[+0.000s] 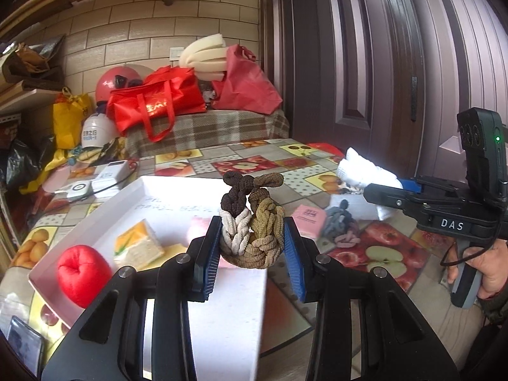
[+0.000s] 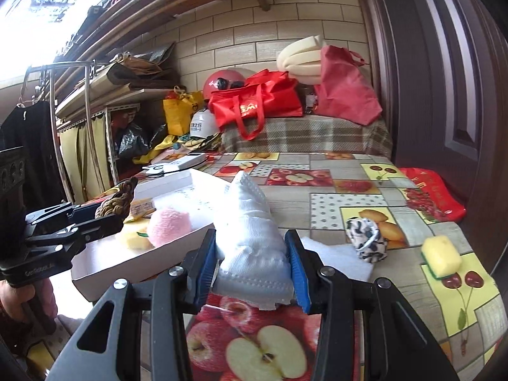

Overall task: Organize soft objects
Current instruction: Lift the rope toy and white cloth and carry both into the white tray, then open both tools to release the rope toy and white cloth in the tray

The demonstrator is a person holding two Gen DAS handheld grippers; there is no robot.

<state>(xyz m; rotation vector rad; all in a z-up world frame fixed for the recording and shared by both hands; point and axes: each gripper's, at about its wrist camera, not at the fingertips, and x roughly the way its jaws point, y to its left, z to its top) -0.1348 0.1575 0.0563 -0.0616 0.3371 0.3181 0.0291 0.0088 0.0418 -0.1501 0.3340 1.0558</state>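
My left gripper (image 1: pixel 252 241) is shut on a braided rope toy (image 1: pixel 250 219) in brown, tan and cream, held above the white tray (image 1: pixel 127 203). In the tray lie a red plush apple (image 1: pixel 83 274), a cake-slice toy (image 1: pixel 139 247) and a pink pompom (image 2: pixel 168 227). My right gripper (image 2: pixel 250 262) is shut on a white quilted cloth pad (image 2: pixel 250 231), held over the table just right of the tray. In the left wrist view that right gripper (image 1: pixel 381 190) shows at the right with the white pad (image 1: pixel 362 171) in it. The left gripper (image 2: pixel 104 219) with the rope toy (image 2: pixel 119 203) appears at the left of the right wrist view.
A grey braided toy (image 1: pixel 341 222) and a pink card (image 1: pixel 309 219) lie on the fruit-print tablecloth (image 1: pixel 381 254). A black-and-white scrunchie (image 2: pixel 368 238) and a yellow sponge (image 2: pixel 441 255) lie to the right. Red bags (image 1: pixel 158 101), helmets and a power bank (image 1: pixel 111 174) crowd the far side.
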